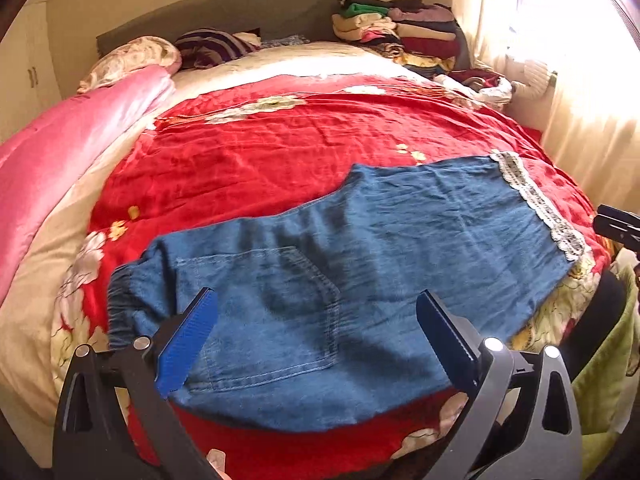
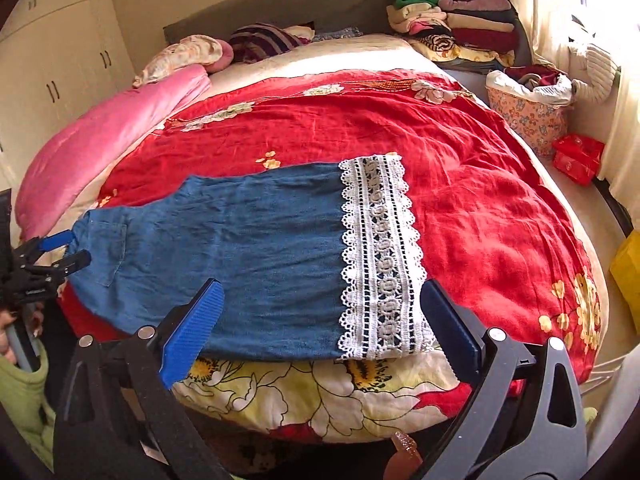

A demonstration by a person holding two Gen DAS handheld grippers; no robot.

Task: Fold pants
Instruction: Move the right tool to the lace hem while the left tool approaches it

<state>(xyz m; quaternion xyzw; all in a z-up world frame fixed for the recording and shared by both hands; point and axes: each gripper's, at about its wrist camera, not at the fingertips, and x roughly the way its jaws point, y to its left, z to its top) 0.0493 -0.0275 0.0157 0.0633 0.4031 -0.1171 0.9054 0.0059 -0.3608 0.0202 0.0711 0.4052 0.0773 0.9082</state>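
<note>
Flat, blue denim pants (image 2: 240, 248) with lace hem (image 2: 378, 256).

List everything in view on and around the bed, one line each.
pants: one, blue denim, lying flat along the near edge of the bed, apparently folded leg on leg
lace hem: one band, white, on the pants' leg end
bedspread: one, red with pale flowers, covering the bed
quilt: one, pink, rolled along the far left side
pillows: at least two, floral and striped, at the headboard
folded clothes: one stack, mixed colours, far right corner
basket: one, floral, beside the bed, full of clothes
wardrobe: cream doors, left wall
left gripper: fingers blue, open, above the waist end
right gripper: fingers blue, open, above the hem end
</note>
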